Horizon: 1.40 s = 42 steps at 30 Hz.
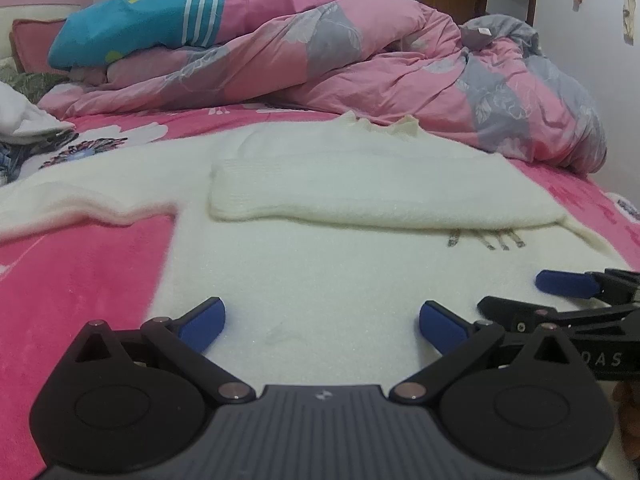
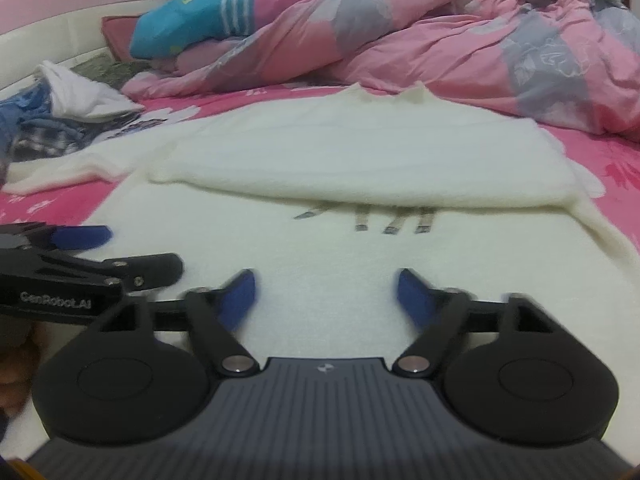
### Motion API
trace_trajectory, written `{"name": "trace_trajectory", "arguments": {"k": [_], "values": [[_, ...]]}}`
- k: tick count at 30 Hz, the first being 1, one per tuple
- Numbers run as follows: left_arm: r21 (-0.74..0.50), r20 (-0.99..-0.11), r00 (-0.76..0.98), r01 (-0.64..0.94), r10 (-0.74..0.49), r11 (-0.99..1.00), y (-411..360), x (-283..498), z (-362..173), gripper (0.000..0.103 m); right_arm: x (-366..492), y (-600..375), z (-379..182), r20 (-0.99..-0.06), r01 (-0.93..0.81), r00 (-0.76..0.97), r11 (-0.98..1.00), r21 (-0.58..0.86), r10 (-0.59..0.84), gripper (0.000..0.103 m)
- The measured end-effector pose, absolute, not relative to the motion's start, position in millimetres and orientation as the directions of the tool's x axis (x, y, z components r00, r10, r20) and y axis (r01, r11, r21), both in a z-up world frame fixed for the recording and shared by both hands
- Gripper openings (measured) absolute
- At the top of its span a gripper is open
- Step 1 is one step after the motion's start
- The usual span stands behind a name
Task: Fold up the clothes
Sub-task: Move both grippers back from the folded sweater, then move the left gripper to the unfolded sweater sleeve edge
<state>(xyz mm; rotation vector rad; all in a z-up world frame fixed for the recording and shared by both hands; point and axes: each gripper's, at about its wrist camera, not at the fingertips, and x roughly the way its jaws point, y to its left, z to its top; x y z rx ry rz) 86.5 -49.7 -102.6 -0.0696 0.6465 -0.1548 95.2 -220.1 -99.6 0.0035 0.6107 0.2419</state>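
- The left gripper (image 1: 322,326) had its jaws wide apart and held nothing; its blue pads (image 1: 204,324) hung just over the white sweater (image 1: 320,272).
- The right gripper (image 2: 326,294) was spread wide too, with nothing between its jaws, just beside the left one.
- The sweater lay flat on the pink bed (image 1: 80,272), with one sleeve (image 1: 360,196) folded across its chest and the other sleeve stretched out to the left.
- Behind it sat a bunched-up pink quilt (image 1: 360,60) and a blue pillow (image 1: 132,36).

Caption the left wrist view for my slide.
Open left gripper over a cream sweater, one sleeve folded across.
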Motion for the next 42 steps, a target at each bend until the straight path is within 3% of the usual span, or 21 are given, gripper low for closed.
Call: {"name": "trace_trajectory", "arguments": {"k": [14,23,28,34,42], "values": [[-0.186,-0.569,0.794,0.130,-0.214,0.974,-38.0,85.4,-100.8,0.103,98.5,-218.6,-100.9,-0.578,-0.235,0.781,0.969,0.079,0.237,0.096],[-0.147,-0.575,0.799,0.112,-0.177,0.983,-42.6,84.0,-93.6,0.103,99.8,-213.3,-103.2,-0.591,-0.250,0.774,0.967,0.049,0.229,0.102],[-0.167,-0.472,0.873,0.049,-0.123,0.985,-24.4,67.5,-63.9,0.103,99.4,-215.3,-103.3,-0.584,-0.251,0.776,0.966,0.062,0.239,0.102],[-0.229,-0.440,0.890,-0.239,0.119,0.944,30.9,69.5,-35.4,0.103,99.3,-216.6,-102.7,-0.580,-0.251,0.777,0.965,0.072,0.246,0.102],[-0.301,-0.540,0.732,-0.629,0.416,0.717,128.3,102.8,-47.2,0.094,99.2,-216.4,-103.3,-0.580,-0.250,0.778,0.966,0.071,0.244,0.102]]}}
